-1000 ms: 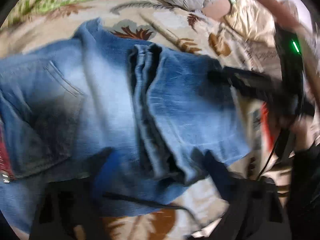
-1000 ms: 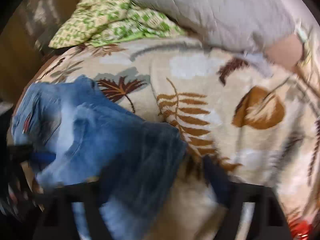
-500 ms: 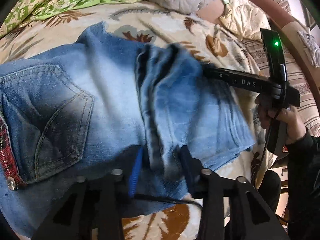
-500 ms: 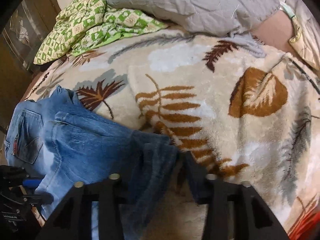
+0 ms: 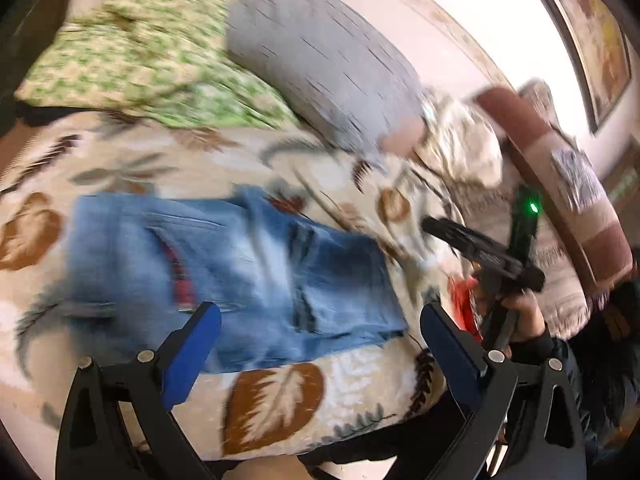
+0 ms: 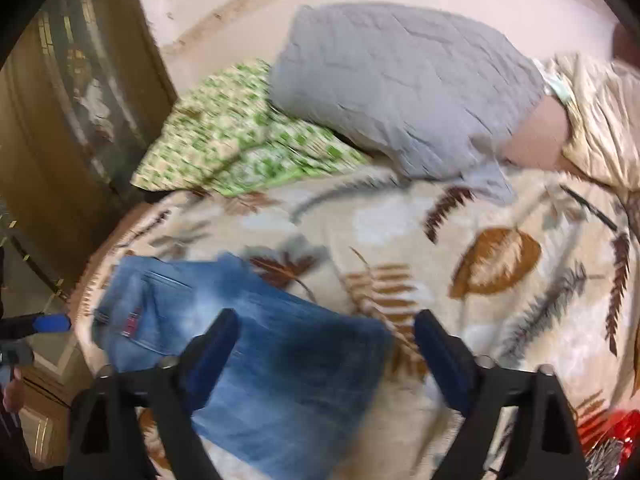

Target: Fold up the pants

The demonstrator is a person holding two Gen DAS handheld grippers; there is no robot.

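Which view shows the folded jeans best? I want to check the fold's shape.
The left wrist view: the whole folded jeans lie unobstructed on the leaf-print blanket, all edges visible, though blurred. In the right wrist view the jeans are partly hidden behind the open right gripper and its fingers.

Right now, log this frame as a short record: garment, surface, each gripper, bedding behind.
garment: blue jeans, folded into a compact stack, lying flat
surface: leaf-print blanket on a bed
left gripper: open, above the jeans, holding nothing
right gripper: open, above the jeans, holding nothing
bedding behind: grey quilted pillow, green patterned cloth
image quality: both views motion-blurred
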